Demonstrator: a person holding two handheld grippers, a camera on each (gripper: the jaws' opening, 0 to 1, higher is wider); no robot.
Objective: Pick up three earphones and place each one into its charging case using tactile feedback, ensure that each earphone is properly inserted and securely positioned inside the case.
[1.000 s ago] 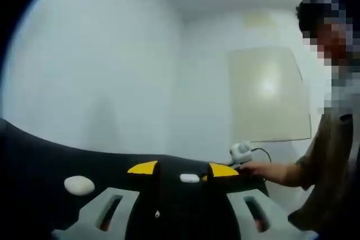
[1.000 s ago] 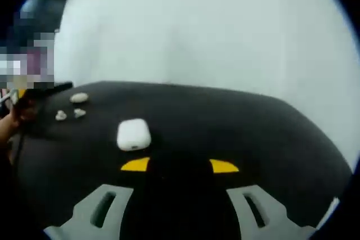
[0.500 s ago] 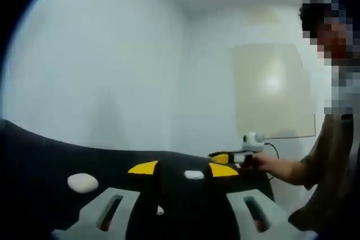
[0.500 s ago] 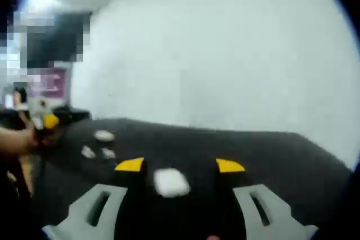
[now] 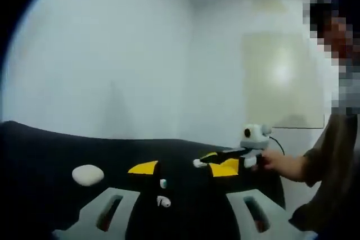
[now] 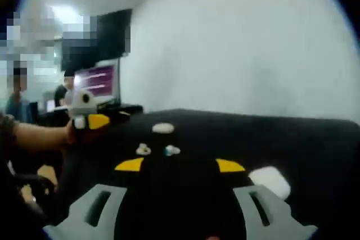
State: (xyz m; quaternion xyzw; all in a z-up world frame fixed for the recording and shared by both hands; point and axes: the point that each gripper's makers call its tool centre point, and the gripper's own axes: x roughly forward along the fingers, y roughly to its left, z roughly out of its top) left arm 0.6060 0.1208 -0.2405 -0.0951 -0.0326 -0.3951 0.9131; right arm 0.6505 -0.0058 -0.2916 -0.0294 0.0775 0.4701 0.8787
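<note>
Earphones (image 5: 163,200) lie on the black desk (image 5: 45,150) between the left gripper (image 5: 183,168)'s released jaws; a white charging case (image 6: 270,180) sits just outside the right gripper (image 6: 180,165)'s spread jaws.

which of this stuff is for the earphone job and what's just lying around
For the job:
- two loose earphones
- white cases
- left hand-held gripper, right hand-held gripper, both open

Just around:
- black table
- lit screen
</note>
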